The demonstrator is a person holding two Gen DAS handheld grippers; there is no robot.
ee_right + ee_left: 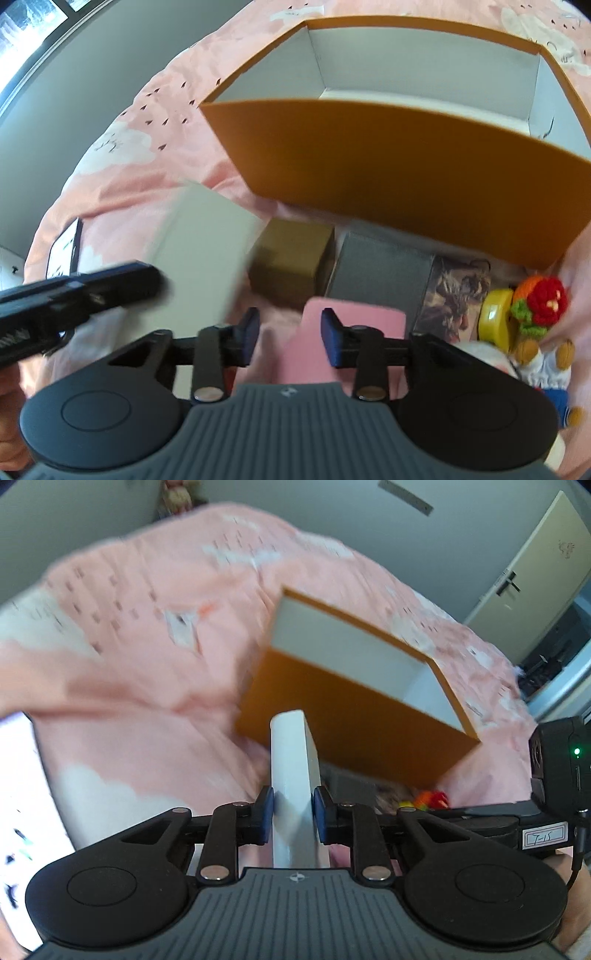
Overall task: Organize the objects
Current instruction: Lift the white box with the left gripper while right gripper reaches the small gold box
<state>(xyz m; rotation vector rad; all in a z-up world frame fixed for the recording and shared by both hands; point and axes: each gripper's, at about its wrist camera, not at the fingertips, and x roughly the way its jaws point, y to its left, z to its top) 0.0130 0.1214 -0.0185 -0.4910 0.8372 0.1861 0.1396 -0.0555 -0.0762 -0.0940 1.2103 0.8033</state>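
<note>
My left gripper (294, 808) is shut on a flat white box (291, 746), held edge-on between the blue pads and lifted above the pink bedspread (147, 664). Just beyond it stands an open orange box (354, 701) with a white inside. In the right wrist view the same white box (199, 251) hangs blurred at the left, in front of the orange box (388, 158). My right gripper (290, 328) is open above a pink box (362, 321); its right pad overlaps that box and nothing is pressed between the pads.
In front of the orange box lie a brown box (291, 254), a grey box (380, 269), a picture-printed box (458, 295), a yellow object (495, 314), a crocheted red flower (546, 295) and a small doll (546, 362). A door (532, 576) stands at the far right.
</note>
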